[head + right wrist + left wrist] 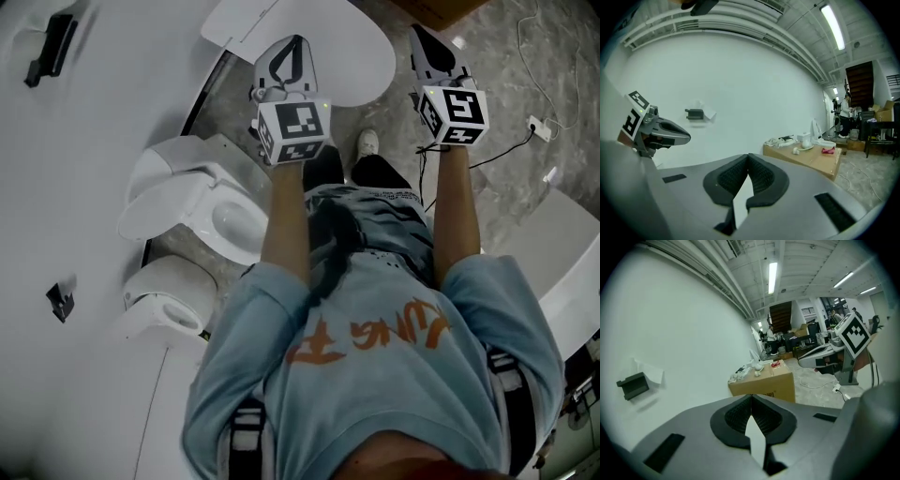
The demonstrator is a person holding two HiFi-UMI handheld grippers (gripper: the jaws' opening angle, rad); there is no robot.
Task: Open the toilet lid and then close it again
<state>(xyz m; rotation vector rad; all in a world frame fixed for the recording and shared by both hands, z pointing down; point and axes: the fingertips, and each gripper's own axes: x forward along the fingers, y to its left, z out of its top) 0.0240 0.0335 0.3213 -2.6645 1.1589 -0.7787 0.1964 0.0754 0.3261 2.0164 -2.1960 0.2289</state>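
Note:
A white toilet [187, 202] stands against the white wall at the left of the head view. A pale oval lid lies on the wall side and the bowl's hollow [234, 222] faces me; I cannot tell for sure whether the lid is up. My left gripper [296, 42] is held out in front of me, to the right of the toilet and apart from it, jaws shut and empty [751, 399]. My right gripper [417, 31] is further right over the stone floor, also shut with nothing in it [749, 157]. Neither gripper view shows the toilet.
A second white toilet [164, 300] sits nearer to me along the wall. A large white fixture [309, 37] lies ahead and another [572, 253] at the right. A black holder [52, 47] hangs on the wall. A cardboard box [766, 380] and a floor cable [534, 122] lie beyond.

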